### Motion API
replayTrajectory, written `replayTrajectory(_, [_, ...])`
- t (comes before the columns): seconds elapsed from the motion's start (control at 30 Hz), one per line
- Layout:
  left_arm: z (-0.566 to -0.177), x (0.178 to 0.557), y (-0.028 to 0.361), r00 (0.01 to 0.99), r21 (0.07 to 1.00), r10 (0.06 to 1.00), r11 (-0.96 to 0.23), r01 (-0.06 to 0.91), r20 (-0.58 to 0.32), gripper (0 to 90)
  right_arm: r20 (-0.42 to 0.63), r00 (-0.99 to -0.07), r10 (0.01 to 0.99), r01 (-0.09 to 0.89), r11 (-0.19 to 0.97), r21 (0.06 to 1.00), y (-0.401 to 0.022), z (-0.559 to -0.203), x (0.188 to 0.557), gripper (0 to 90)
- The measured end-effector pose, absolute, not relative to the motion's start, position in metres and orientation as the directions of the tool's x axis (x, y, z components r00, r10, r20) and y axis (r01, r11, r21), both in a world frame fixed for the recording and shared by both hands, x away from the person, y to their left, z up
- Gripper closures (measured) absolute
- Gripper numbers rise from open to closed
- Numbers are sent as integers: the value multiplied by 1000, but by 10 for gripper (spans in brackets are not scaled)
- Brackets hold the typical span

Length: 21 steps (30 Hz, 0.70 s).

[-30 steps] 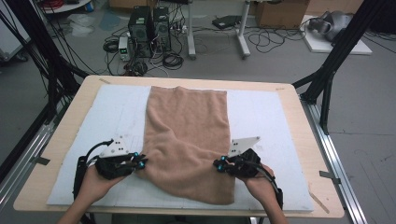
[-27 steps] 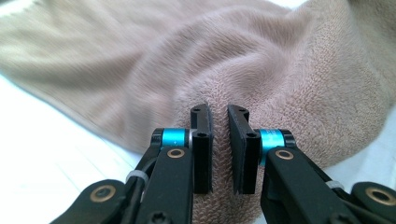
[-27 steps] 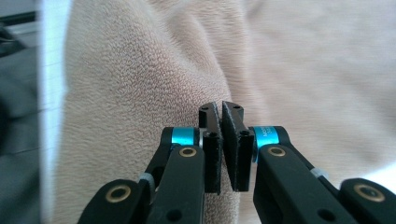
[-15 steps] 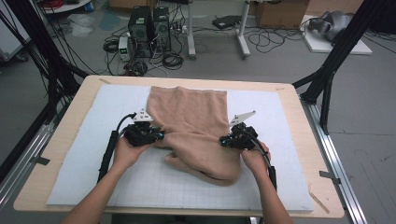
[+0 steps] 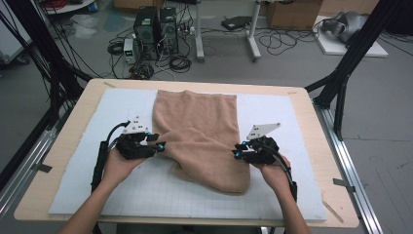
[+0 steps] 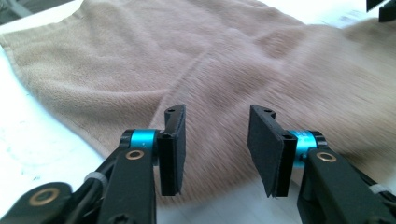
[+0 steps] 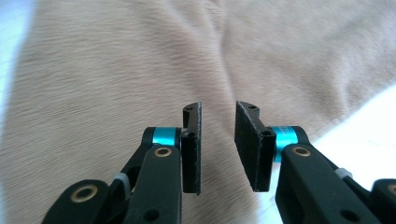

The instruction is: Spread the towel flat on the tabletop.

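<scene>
A tan towel (image 5: 197, 124) lies lengthwise on the white mat (image 5: 292, 122), its near part pushed up into a rumpled fold. My left gripper (image 5: 159, 146) sits at the towel's left edge and my right gripper (image 5: 237, 151) at its right edge, both pointing inward. In the left gripper view the jaws (image 6: 215, 116) stand apart over the towel (image 6: 187, 56), with nothing pinched. In the right gripper view the jaws (image 7: 218, 109) show a narrower gap above the towel (image 7: 116, 70), also free of cloth. Both pairs of jaws have just been opening.
The mat covers a wooden table (image 5: 83, 112) with metal rails along both sides. Black frame legs stand at the far corners. Computers and cables lie on the floor beyond the far edge.
Both hands carried the towel's near edge away from the person, so the flat towel bunched into a fold. The jaws then parted and let the cloth drop.
</scene>
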<state>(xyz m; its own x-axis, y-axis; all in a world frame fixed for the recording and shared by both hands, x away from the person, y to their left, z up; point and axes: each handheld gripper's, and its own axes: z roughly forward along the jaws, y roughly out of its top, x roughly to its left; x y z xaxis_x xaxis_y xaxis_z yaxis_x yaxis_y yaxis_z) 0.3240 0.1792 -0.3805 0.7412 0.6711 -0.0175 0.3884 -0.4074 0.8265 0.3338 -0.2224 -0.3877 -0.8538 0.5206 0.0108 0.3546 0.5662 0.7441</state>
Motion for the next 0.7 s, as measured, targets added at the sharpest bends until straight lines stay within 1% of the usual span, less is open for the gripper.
replayTrajectory(0.13, [-385,309,178,779,830,626,-424,361,-19,551,21,-888,460,306,555,773,-221,-386,314,680])
replayTrajectory(0.2, [-390,306,176,795,822,606,-446,355,-15,549,40,-903,427,297,555,777,-217,-388,306,636])
replayTrajectory(0.23, [-393,305,175,801,820,598,-451,352,-15,549,64,-913,404,300,555,776,-213,-391,302,600])
replayTrajectory(0.3, [-399,307,173,801,814,599,-454,363,-23,544,75,-927,367,291,578,762,-204,-396,296,529])
replayTrajectory(0.4, [-405,313,167,799,805,601,-461,373,-26,534,56,-949,309,245,618,747,-190,-405,288,511])
replayTrajectory(0.47, [-408,317,162,799,804,600,-460,377,-31,529,63,-951,302,250,635,731,-184,-411,287,522])
replayTrajectory(0.53, [-410,319,156,795,808,605,-450,380,-37,533,64,-955,290,247,655,714,-178,-418,289,580])
replayTrajectory(0.6, [-414,322,149,800,801,599,-462,381,-35,567,87,-958,273,253,664,704,-174,-426,291,649])
replayTrajectory(0.7, [-422,325,137,804,771,595,-504,390,-18,624,118,-958,261,267,662,700,-170,-434,296,720])
